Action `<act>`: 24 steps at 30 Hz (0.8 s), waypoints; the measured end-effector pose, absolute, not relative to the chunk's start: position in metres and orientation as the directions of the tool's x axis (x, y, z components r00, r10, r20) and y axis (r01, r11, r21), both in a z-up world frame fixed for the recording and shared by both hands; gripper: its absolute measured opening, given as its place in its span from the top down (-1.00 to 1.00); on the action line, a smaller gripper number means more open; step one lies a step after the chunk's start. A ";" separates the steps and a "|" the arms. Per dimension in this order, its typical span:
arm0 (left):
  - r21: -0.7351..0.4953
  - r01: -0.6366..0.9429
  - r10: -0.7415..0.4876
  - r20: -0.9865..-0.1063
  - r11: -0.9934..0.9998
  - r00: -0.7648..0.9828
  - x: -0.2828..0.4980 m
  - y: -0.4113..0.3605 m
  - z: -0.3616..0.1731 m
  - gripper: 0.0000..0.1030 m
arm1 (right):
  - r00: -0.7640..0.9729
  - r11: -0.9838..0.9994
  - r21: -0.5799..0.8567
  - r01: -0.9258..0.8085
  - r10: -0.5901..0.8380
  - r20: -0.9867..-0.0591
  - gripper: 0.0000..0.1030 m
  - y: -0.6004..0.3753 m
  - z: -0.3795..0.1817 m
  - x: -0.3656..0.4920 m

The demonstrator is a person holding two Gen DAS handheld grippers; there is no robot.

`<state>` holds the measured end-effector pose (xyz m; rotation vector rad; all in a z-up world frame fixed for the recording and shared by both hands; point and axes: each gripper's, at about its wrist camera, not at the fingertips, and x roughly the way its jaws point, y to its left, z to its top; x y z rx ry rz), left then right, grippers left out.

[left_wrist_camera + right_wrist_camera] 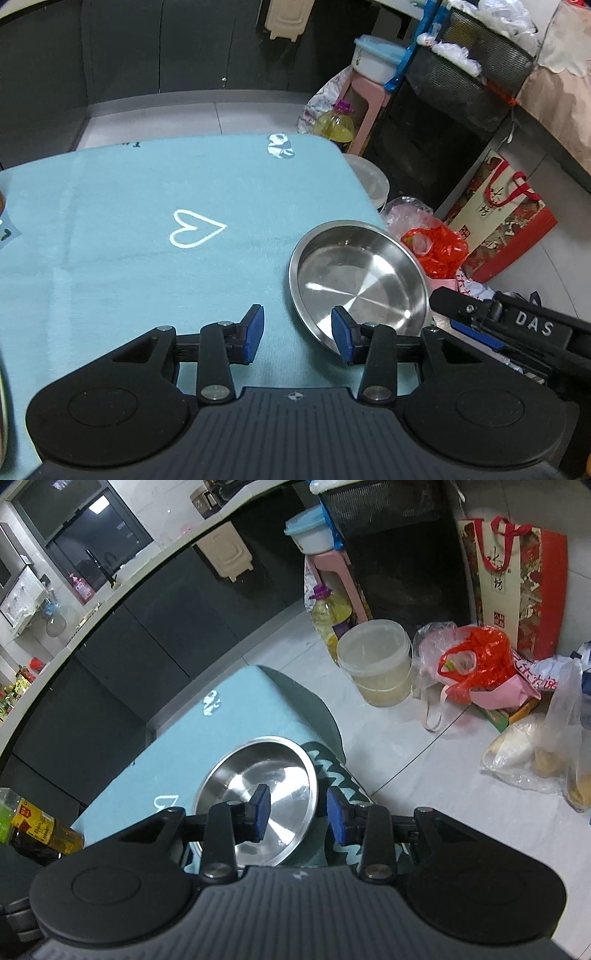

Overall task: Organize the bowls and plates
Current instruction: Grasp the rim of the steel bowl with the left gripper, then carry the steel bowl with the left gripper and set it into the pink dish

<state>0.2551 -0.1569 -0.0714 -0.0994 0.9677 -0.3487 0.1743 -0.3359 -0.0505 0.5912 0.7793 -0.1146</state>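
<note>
Steel plate on surface. Left claw open beside near rim. Right claw open, apparently straddling rim, contact unclear.

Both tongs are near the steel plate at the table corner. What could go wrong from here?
1. The steel plate sits close to the edge of the table; a push from the right tongs might slide it off onto the floor.
2. The left tongs and right tongs are close together by the same plate and could bump.
</note>
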 end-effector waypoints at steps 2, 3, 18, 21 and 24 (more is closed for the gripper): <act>-0.239 0.237 -0.330 -0.794 0.942 0.511 0.259 -0.158 -0.075 0.27 | 0.711 0.832 0.461 0.309 0.120 -0.693 0.33 -0.336 -0.053 0.176; -0.238 0.232 -0.327 -0.796 0.943 0.509 0.262 -0.159 -0.077 0.27 | 0.708 0.831 0.462 0.309 0.123 -0.696 0.33 -0.336 -0.055 0.176; -0.209 0.232 -0.302 -0.807 0.950 0.508 0.273 -0.175 -0.093 0.26 | 0.677 0.845 0.437 0.307 0.128 -0.724 0.33 -0.337 -0.072 0.187; -0.204 0.251 -0.309 -0.798 0.946 0.517 0.272 -0.177 -0.094 0.30 | 0.679 0.851 0.427 0.305 0.121 -0.724 0.33 -0.336 -0.073 0.187; -0.196 0.288 -0.324 -0.796 0.937 0.511 0.271 -0.180 -0.094 0.62 | 0.682 0.862 0.417 0.289 0.120 -0.721 0.49 -0.333 -0.074 0.188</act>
